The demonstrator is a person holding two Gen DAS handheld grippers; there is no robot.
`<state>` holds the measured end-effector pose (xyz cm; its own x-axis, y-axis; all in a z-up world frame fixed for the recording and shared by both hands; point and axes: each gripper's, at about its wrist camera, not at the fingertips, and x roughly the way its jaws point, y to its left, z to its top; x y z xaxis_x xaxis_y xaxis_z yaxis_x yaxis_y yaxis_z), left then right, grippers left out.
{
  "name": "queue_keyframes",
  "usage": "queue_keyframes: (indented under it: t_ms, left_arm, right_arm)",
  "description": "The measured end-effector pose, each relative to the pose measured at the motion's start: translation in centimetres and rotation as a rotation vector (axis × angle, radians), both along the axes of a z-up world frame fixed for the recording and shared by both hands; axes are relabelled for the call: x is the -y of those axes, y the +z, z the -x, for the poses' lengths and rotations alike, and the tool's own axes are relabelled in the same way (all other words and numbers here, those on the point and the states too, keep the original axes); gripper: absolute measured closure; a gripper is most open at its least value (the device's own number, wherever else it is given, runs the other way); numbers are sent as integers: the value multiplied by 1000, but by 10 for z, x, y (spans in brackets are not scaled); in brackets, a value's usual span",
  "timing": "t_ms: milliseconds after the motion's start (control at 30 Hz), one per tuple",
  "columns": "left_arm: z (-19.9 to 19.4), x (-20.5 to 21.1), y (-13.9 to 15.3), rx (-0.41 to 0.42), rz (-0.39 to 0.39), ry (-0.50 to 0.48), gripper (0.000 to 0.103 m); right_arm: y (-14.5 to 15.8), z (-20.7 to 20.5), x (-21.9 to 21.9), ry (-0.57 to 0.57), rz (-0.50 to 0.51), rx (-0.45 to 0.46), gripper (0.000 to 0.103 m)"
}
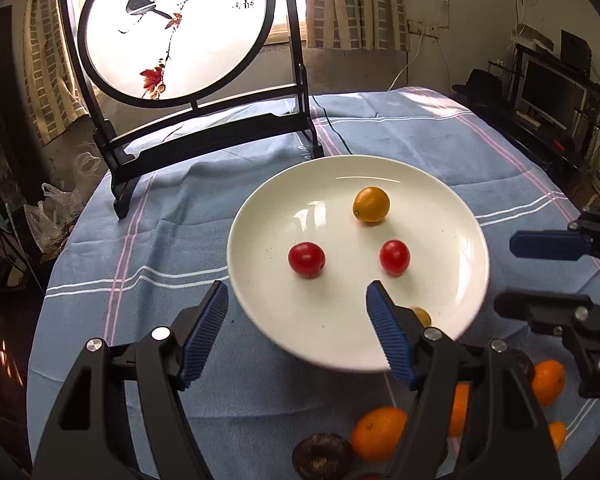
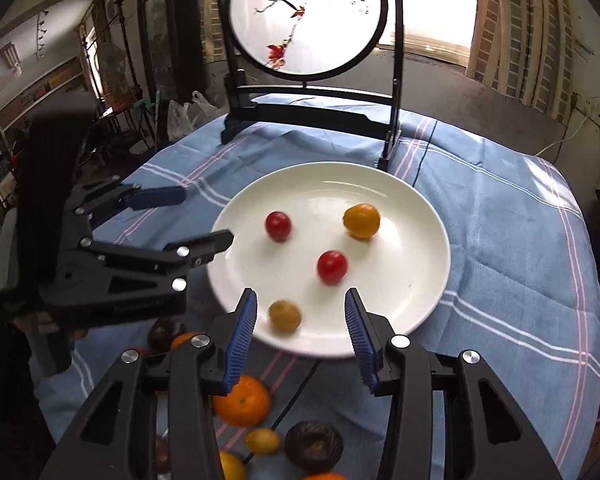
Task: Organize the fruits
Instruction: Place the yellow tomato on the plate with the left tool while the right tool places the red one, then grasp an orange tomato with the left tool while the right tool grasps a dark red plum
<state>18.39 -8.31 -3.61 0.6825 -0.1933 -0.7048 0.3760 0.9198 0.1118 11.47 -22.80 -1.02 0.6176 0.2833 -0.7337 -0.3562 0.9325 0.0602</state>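
Round white ceramic plate (image 1: 452, 216) sits on table w/ blue striped cloth (image 1: 172, 248). Two red cherry tomatoes (image 1: 306, 259) + a yellow-orange one (image 1: 371, 204) lie apart on it. Left hand-held gripper (image 1: 296, 312) wide open, holding nothing, at plate's near rim. Right hand-held gripper (image 2: 300, 318) also wide open & empty. Only right wrist view fully shows a small yellow tomato (image 2: 285, 314) on the plate between its fingers; left view half hides it. Loose oranges (image 2: 242, 400) + dark round fruit (image 2: 314, 446) on cloth nearer the cameras.
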Motion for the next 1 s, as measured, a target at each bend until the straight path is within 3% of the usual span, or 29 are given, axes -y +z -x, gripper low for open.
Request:
queue_keyframes:
  t_ms: [200,333,500,567,633,800,1000]
  left_arm:
    - [66,-35,7,27,-1,-39,32]
    - [103,-58,1,15,-14,-55,29]
    - [136,-73,-15,-31,-19,-91,29]
    - [145,-74,-21,-47,-24,-110,29]
    - [152,-71,-28,-79,-19,-136,29]
    - [163,-52,-47,-112,-29,-202,29]
    - [151,-33,-62,-178,-10,-198,51]
  right_arm:
    - [-11,95,-33,170,25,-3,55]
    - [-30,135,-61,271,55,-29,55]
    - [-58,137,-84,284,155,-59,54]
    - [-66,132,-85,270,146,-87,55]
    - [-70,128,-84,247,139,-104,65]
    - [-63,133,-73,232,116,-100,66]
    - [-52,137,-57,201,83,-82,66]
